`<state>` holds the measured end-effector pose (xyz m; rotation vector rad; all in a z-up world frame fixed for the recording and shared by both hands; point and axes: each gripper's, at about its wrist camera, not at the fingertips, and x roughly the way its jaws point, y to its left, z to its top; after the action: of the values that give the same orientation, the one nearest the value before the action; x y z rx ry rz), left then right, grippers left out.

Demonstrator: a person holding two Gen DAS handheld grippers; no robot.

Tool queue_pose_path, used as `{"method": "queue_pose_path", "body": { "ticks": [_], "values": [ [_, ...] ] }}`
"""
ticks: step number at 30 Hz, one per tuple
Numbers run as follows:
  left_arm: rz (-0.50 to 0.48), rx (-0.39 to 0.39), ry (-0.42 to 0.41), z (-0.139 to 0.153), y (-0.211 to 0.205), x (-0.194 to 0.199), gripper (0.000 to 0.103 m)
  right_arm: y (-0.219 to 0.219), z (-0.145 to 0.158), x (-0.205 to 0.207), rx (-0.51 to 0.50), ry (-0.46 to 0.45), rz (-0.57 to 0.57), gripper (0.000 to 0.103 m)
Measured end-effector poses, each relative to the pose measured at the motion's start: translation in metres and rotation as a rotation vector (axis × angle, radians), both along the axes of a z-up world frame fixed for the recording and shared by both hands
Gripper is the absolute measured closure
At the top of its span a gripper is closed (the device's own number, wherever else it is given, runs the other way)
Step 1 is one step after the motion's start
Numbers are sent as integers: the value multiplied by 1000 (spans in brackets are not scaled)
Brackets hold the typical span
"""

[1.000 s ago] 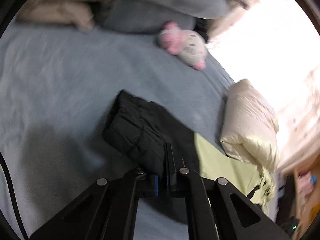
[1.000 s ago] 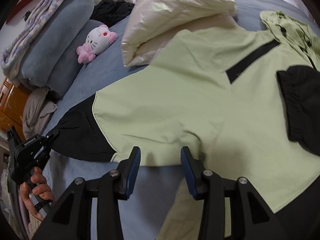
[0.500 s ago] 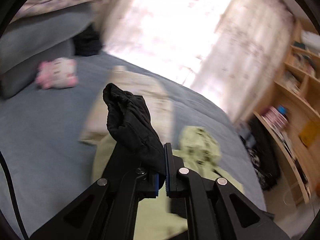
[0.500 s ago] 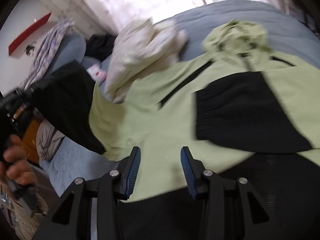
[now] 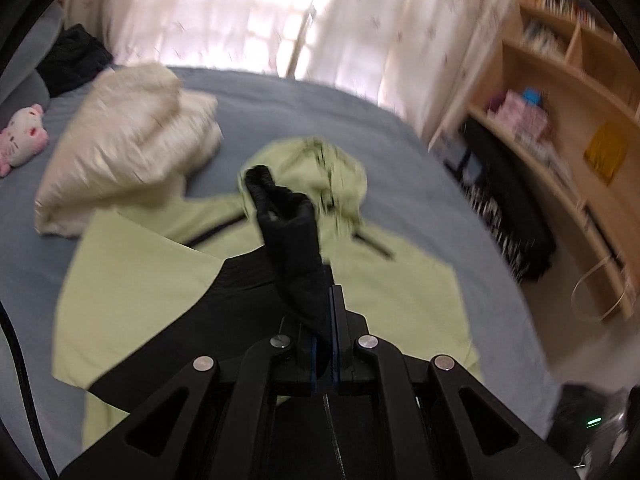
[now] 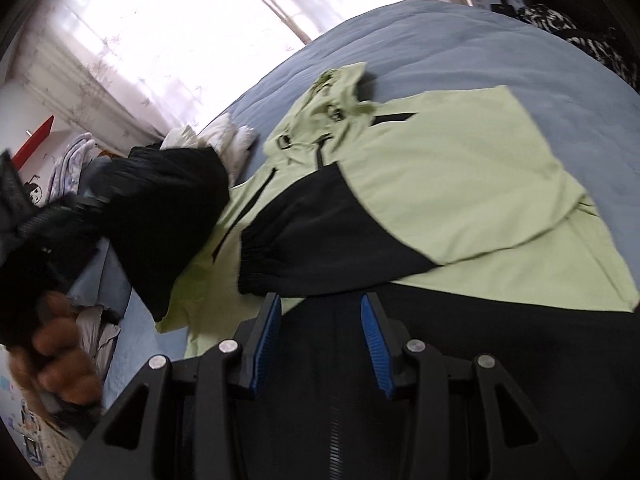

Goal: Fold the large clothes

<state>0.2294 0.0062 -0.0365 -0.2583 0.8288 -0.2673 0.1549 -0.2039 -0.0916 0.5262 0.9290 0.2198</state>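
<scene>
Right gripper agape, empty, above green-black jacket; black sleeve lifted left.

Left gripper carried black sleeve up off blue bed, now over green jacket body. Other sleeve now folded across jacket.

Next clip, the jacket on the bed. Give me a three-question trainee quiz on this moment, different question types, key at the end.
1. True or false: the right gripper is clamped on cloth.
2. What does the left gripper hold?
3. The other black sleeve lies: A) across the green jacket, B) on the cream pillow, C) off the bed.

Key: 1 false, its jaws stand open and empty. 2 a black sleeve, lifted. 3 A.
</scene>
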Motion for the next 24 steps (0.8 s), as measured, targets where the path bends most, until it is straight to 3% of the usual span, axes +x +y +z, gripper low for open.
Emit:
{"method": "queue_pose_path", "body": {
  "ticks": [3,5,6,11,18,24],
  "values": [
    [-32,63,72,-33,-29,5,92,-16,-6,-7,2,7,-9,61],
    [-45,106,130,-55,-42,5,71,-25,-10,-12,6,14,-16,61],
    [-47,117,146,-61,-46,4,69,-29,-11,-14,10,15,-17,61],
    [-49,129,119,-56,-49,-12,31,-40,-16,-19,24,15,-14,61],
    [-22,172,28,-15,-13,-36,27,-35,-18,-11,33,28,16,61],
    [101,189,51,-23,54,-46,26,-10,-25,20,18,58,92,59]
  ]
}}
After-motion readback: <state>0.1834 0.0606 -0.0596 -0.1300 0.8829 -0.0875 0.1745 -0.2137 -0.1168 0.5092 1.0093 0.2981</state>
